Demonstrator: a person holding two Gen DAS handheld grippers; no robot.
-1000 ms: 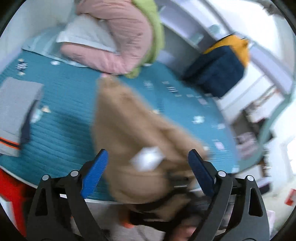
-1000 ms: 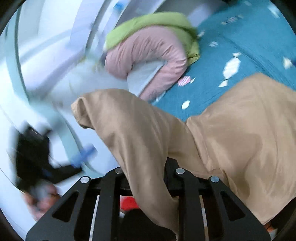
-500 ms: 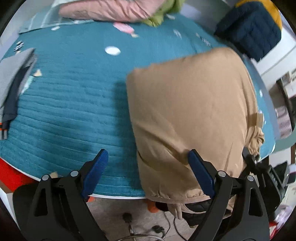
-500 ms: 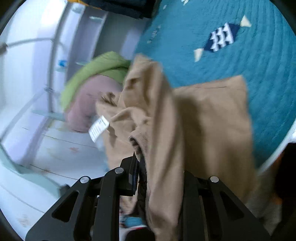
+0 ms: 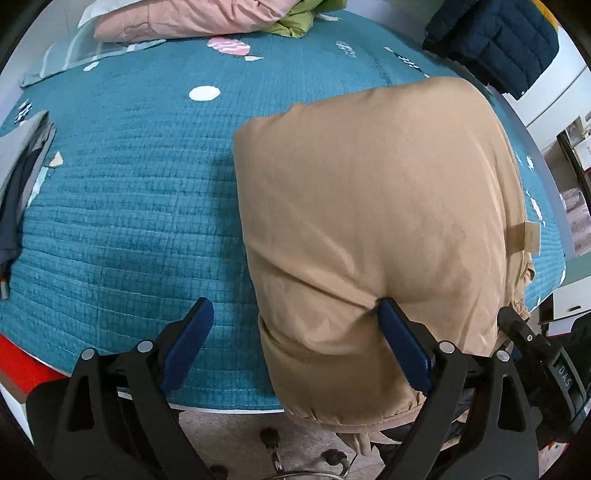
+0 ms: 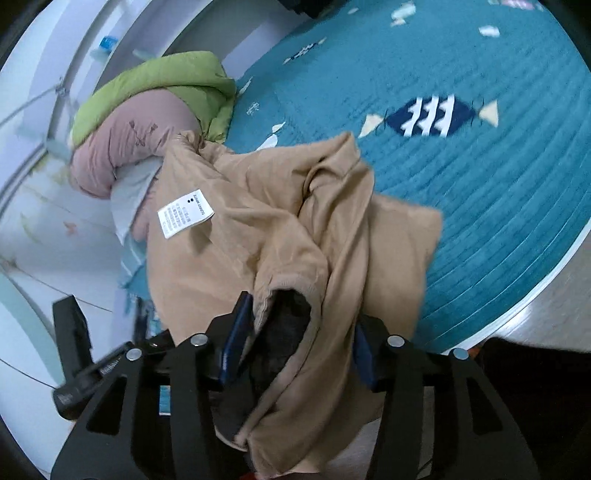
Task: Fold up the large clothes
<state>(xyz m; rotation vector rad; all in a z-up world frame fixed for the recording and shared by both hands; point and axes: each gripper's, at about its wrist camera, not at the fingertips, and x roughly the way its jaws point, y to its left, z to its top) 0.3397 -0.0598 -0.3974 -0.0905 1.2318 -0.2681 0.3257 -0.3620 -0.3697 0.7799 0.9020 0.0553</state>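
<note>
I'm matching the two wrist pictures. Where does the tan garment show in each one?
Left wrist: the tan garment fills the centre-right, spread on the teal bedspread, its near edge hanging off the bed.
Right wrist: it sits bunched in the centre, white care label up, clamped in the right gripper.
Shared landmark: the pink and green bedding.

Bed under teal quilted cover point(image 5: 140, 206): tan folded garment point(image 5: 376, 206), pink-green rolled duvet point(image 5: 207, 18), grey folded clothes point(image 5: 22, 155), navy puffer jacket point(image 5: 495, 37).
</note>
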